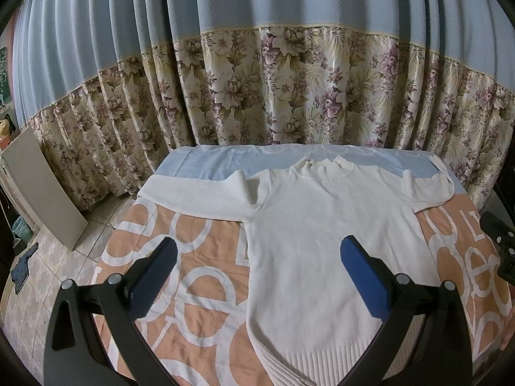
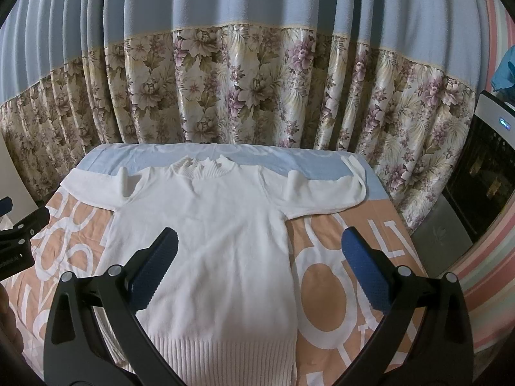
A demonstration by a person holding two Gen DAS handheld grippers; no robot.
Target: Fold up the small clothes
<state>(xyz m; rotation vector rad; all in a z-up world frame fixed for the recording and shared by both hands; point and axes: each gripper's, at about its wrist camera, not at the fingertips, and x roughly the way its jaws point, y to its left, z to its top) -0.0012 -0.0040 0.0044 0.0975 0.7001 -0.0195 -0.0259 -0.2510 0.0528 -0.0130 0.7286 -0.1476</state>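
Pleated curtains, blue above and floral below, hung behind a surface covered by a peach cloth printed with large white letters and a pale blue band at its far edge. On that cloth a white knitted sweater was spread flat, front up, its collar toward the curtains and its ribbed hem toward the cameras. Both sleeves were stretched out sideways, and the cuff on the right side was turned back on itself near the blue band.

Above the sweater's left side, the left tongs were held wide apart, with nothing between the blue pads. Over the sweater's right edge, the right tongs were likewise spread wide and gripped nothing.

Tiled floor and a leaning board were seen at the left; a dark appliance stood at the right.
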